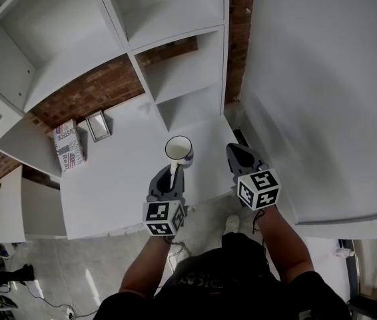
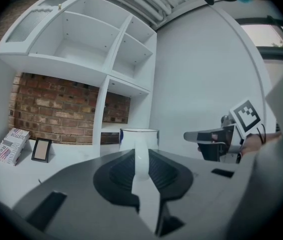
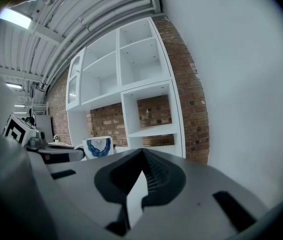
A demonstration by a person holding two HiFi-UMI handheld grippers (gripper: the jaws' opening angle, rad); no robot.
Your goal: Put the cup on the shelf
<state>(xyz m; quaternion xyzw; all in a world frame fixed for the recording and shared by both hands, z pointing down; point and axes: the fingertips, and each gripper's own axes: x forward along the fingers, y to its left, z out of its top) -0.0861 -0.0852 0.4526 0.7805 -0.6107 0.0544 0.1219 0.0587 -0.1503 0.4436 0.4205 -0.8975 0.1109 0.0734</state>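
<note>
Only the white printed box or book (image 1: 68, 145) near the worktop's left edge, by the brick wall, carries lettering: dark capitals including "UST" and red "Ret". The rest is too blurred.

One cup (image 1: 179, 149), one book (image 1: 68, 145), one picture frame (image 1: 98, 125), one shelf unit (image 1: 168, 19) — and two grippers: left gripper (image 1: 172, 171), right gripper (image 1: 236, 153).

The cup (image 1: 179, 149) is white with a blue pattern. The shelf (image 1: 182, 72) and desk (image 1: 122, 179) are white. The wall (image 1: 98, 89) behind the shelf is red-brown brick.
</note>
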